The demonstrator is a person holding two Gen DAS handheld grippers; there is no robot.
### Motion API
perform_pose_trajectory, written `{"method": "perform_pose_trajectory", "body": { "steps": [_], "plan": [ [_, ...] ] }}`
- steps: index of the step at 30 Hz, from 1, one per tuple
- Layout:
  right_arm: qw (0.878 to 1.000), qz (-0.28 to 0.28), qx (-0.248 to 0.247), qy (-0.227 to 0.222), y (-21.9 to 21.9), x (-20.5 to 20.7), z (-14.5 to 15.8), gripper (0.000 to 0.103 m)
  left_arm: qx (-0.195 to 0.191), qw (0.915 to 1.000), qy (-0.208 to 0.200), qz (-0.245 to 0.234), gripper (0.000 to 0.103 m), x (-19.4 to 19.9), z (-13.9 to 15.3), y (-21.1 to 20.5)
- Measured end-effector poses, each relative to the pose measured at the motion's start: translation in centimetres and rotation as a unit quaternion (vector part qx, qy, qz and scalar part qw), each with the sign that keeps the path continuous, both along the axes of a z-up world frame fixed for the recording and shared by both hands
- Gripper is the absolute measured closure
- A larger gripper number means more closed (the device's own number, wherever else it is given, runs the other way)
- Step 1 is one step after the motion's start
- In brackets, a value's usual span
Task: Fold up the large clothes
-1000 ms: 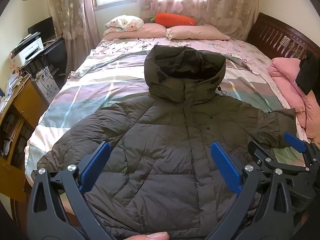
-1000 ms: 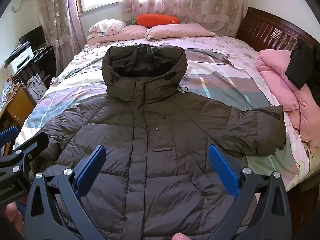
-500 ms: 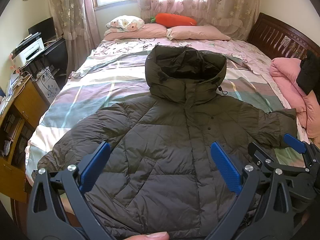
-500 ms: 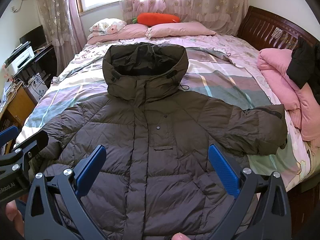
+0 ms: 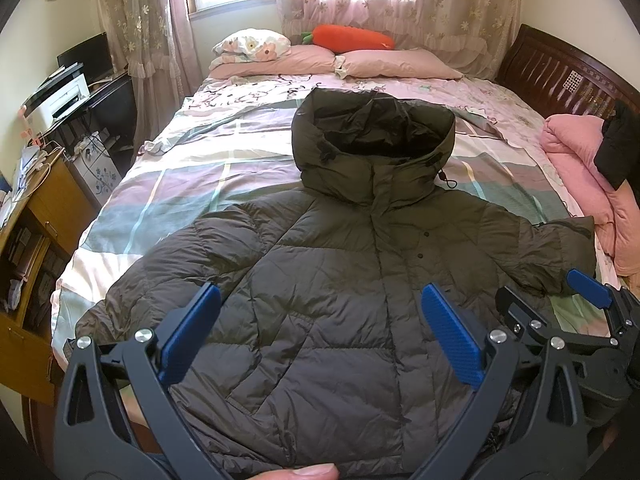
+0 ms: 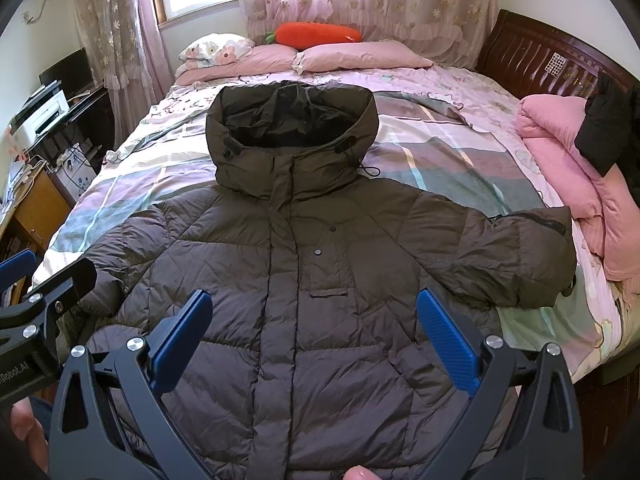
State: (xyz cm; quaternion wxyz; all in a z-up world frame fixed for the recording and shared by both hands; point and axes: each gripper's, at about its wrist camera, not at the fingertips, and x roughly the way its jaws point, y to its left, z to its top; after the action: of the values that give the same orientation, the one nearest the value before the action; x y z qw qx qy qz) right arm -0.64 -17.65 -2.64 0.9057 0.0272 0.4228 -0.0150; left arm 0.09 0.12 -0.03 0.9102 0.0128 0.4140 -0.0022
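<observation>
A large dark olive hooded down jacket (image 5: 340, 280) lies flat, front up, on the bed, hood (image 5: 372, 148) toward the pillows. It also shows in the right wrist view (image 6: 312, 280). Its right sleeve (image 6: 520, 256) is bent across the bed edge. My left gripper (image 5: 320, 332) is open and empty, held above the jacket's lower half. My right gripper (image 6: 312, 332) is open and empty, also above the lower half. The right gripper shows at the right edge of the left wrist view (image 5: 560, 320), and the left gripper shows at the left edge of the right wrist view (image 6: 44, 292).
The bed (image 5: 160, 196) has a striped pastel cover, pink pillows (image 5: 396, 64) and an orange carrot cushion (image 5: 348, 38) at the far end. A pink quilt (image 6: 568, 168) with a black garment (image 6: 608, 132) lies at right. A wooden desk (image 5: 36, 216) and printer (image 5: 56, 100) stand left.
Both grippers have risen and drawn back slightly, so the jacket sits a little lower in both views. Jaws stay open.
</observation>
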Motion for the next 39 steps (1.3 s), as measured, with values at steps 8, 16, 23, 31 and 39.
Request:
{"method": "perform_pose_trajectory", "body": {
  "steps": [8, 16, 23, 31, 39],
  "plan": [
    [1.000, 0.003, 0.001, 0.001, 0.5, -0.2, -0.2, 0.001, 0.001, 1.0000, 0.000, 0.000, 0.002, 0.0, 0.0, 0.0],
    [1.000, 0.009, 0.004, 0.007, 0.4, -0.2, -0.3, 0.001, 0.001, 1.0000, 0.001, 0.000, 0.002, 0.0, -0.2, 0.3],
    [1.000, 0.009, 0.005, 0.008, 0.4, -0.2, -0.4, 0.001, 0.002, 1.0000, 0.001, 0.000, 0.002, 0.0, -0.2, 0.3],
    [1.000, 0.008, 0.005, 0.010, 0.3, -0.1, -0.3, 0.001, 0.002, 1.0000, 0.001, 0.000, 0.002, 0.0, -0.3, 0.3],
    [1.000, 0.011, 0.004, 0.014, 0.8, -0.5, -0.8, 0.001, 0.003, 1.0000, 0.002, 0.000, 0.002, 0.0, -0.2, 0.3]
  ]
}}
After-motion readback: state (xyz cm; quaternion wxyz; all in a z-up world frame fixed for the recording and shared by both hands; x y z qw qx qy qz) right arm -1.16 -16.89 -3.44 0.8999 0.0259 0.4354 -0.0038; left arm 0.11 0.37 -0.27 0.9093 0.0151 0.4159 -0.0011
